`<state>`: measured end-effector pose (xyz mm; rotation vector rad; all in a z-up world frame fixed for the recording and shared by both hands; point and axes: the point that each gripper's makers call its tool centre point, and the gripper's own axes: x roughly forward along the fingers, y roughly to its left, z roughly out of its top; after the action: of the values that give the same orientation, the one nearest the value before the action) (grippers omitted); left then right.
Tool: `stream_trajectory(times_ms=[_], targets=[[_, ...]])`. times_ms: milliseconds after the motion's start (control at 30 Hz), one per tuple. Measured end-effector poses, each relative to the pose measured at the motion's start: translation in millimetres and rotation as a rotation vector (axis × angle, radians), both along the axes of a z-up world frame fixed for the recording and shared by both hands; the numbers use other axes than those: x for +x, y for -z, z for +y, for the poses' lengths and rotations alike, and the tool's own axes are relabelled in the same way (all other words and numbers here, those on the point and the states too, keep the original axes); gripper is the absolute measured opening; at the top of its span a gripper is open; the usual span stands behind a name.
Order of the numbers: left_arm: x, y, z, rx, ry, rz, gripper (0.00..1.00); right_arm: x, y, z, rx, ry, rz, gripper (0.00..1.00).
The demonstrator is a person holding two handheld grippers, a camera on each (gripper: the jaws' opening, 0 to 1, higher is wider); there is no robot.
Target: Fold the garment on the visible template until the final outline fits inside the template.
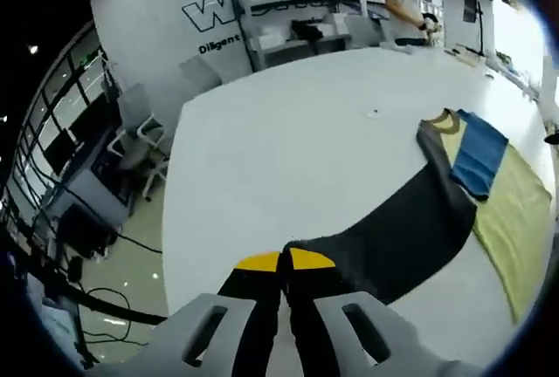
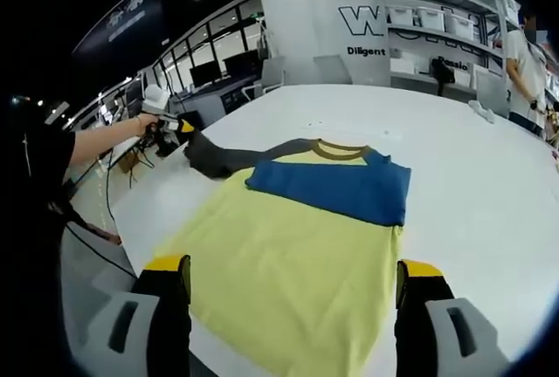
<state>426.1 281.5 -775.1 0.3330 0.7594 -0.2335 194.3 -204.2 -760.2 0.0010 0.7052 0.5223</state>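
**Inspector:** Surface?

**Assistant:** White table [image 2: 489, 185] in a lab with shelving [image 1: 297, 2] behind.

**Inspector:** Garment?

**Assistant:** Yellow shirt [image 2: 297, 272] lies flat mid-table, blue sleeve [image 2: 336, 187] folded across the chest, dark sleeve [image 1: 393, 237] stretched outward.

**Inspector:** Grippers?

**Assistant:** Left gripper [image 1: 284, 263] jaws pinch the dark sleeve's cuff; right gripper [image 2: 293, 277] jaws spread wide above the hem.

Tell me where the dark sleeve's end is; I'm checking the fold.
In the left gripper view, the sleeve's end is pinched in the left gripper, stretched away from the yellow shirt.
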Motion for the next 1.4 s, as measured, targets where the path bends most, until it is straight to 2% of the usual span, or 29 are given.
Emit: stream_trajectory(times_ms=[133, 267, 433, 600, 700, 767, 867, 967, 1000, 1100, 1233, 1400], targets=[[-4.5, 4.0, 24, 0.034, -0.027, 0.024, 0.01, 1, -0.7, 2, -0.001, -0.005, 0.000, 0.97], [-8.2, 6.6, 38, 0.069, -0.033, 0.037, 0.01, -1, 1.5, 1, -0.012, -0.005, 0.007, 0.97], [-8.5, 8.4, 47, 0.065, -0.044, 0.044, 0.01, -2, 2.7, 2, -0.010, -0.005, 0.011, 0.97], [-9.4, 7.4, 47, 0.052, -0.048, 0.049, 0.01, -3, 4.4, 1, -0.010, -0.003, 0.016, 0.97], [-19.1, 11.9, 48, -0.004, -0.129, 0.128, 0.01, -4, 4.4, 0, -0.013, -0.003, 0.016, 0.97], [-18.6, 7.6, 46, -0.002, -0.120, 0.122, 0.01, -5, 4.0, 0, -0.010, -0.001, 0.015, 0.97], [-19.2, -1.8, 35, 0.015, -0.079, 0.121, 0.01, -5, 3.6, 0, -0.011, -0.004, 0.014, 0.98], [-16.7, -11.7, 25, 0.021, -0.034, 0.089, 0.01, -5, 3.3, 0, -0.010, -0.004, 0.013, 0.97], [-18.0, -18.3, 15, 0.003, -0.013, 0.085, 0.01, -5, 2.2, 1, -0.007, -0.004, 0.011, 0.97], [-20.1, -24.1, 2, -0.023, 0.008, 0.091, 0.01, -4, 0.6, 2, -0.006, -0.006, 0.006, 0.97], [-23.1, -32.7, -29, -0.115, 0.072, 0.111, 0.01, -4, 0.0, 2, -0.009, -0.011, 0.007, 0.97], [-24.3, -41.4, -53, -0.070, 0.147, 0.111, 0.01, -4, 0.4, 3, -0.010, -0.018, 0.006, 0.97]])
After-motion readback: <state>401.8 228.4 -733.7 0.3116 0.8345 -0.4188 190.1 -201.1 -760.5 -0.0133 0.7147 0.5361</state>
